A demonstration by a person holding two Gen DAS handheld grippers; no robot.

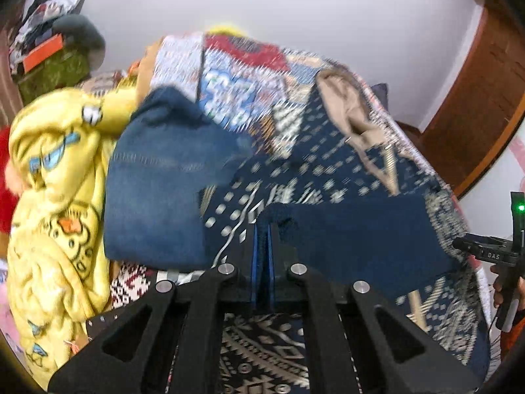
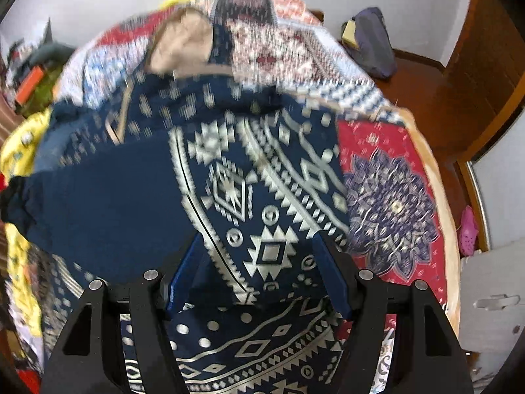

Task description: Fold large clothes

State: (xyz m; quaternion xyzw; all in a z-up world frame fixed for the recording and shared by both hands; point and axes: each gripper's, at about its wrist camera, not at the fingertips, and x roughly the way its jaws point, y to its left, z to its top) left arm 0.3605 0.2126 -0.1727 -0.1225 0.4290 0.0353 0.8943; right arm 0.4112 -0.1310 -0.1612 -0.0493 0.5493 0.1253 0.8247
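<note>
A large navy garment with white geometric print [image 2: 262,177] lies spread on the bed; it also shows in the left wrist view [image 1: 328,177]. My left gripper [image 1: 262,229] is shut on a plain navy part of the garment [image 1: 344,229] and holds it lifted. My right gripper [image 2: 259,262] is open, its blue fingers [image 2: 183,279] standing wide on either side of the printed cloth beneath them. The right gripper also shows at the far right of the left wrist view [image 1: 505,252]. Both views are motion-blurred.
A blue denim piece [image 1: 157,184] and a yellow cartoon blanket [image 1: 55,197] lie at the left. The patchwork bedspread [image 2: 387,197] covers the bed. A beige cloth [image 2: 183,42] lies far back. A wooden door [image 1: 475,98] and a dark bag [image 2: 370,42] are at the right.
</note>
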